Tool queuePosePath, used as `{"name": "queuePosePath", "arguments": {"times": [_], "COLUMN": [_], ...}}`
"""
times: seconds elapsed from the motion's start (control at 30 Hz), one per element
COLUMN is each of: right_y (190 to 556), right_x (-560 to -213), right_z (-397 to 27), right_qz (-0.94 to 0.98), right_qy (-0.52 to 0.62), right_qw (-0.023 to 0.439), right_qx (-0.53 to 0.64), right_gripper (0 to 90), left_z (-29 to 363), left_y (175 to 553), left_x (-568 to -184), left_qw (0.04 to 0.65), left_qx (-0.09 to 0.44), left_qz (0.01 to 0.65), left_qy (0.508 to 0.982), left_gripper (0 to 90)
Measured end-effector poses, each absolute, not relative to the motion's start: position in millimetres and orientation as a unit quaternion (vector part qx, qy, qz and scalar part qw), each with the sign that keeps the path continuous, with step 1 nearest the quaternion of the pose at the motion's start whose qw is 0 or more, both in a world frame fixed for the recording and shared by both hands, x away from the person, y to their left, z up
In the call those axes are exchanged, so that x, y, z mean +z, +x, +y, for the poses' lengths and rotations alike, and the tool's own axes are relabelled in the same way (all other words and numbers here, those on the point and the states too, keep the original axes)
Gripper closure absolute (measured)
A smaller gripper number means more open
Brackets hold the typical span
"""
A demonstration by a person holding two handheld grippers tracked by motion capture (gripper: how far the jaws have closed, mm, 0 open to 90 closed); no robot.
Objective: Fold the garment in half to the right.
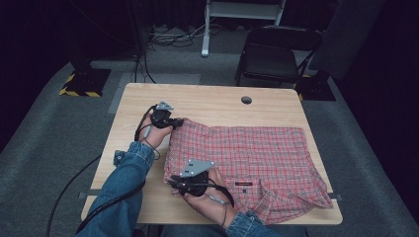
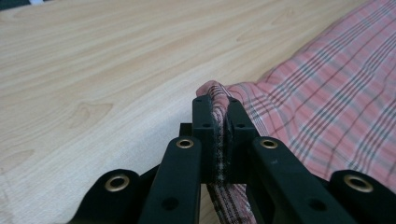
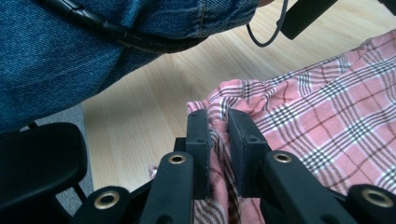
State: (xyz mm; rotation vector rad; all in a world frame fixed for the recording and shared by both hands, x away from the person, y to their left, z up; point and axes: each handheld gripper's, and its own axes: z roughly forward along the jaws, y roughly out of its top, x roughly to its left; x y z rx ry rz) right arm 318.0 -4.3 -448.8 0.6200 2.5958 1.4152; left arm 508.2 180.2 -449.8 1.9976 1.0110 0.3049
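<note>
Shirt (image 2: pixel 327 93) edge btwn jaws (both pairs)

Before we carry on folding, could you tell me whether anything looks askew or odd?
Nothing stands out: the plaid shirt lies on the table, its left edge pinched by the left hand-held gripper and right hand-held gripper.

A pale wooden bench (image 1: pixel 207 98) with a round cable hole (image 1: pixel 246 100) stood on grey carpet (image 1: pixel 44 133). Behind it sat a black folding chair (image 1: pixel 269 57) and a white frame leg (image 1: pixel 205 29). A hazard-striped stand base (image 1: pixel 84 81) sat at the left; the surroundings were dark.
</note>
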Motion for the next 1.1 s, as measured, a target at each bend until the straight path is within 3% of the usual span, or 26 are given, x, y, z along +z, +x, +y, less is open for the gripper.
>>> {"name": "queuePosePath", "arguments": {"times": [1.1], "right_y": [314], "right_x": [-409], "right_z": [41], "right_qz": [0.835], "right_qy": [0.165], "right_qw": [0.074], "right_qx": [0.52], "right_gripper": [79.1], "left_z": [229], "left_y": [497], "left_x": [-393], "left_qw": [0.451], "left_qx": [0.156], "left_qz": [0.407], "left_qy": [0.778], "left_gripper": [85.1]}}
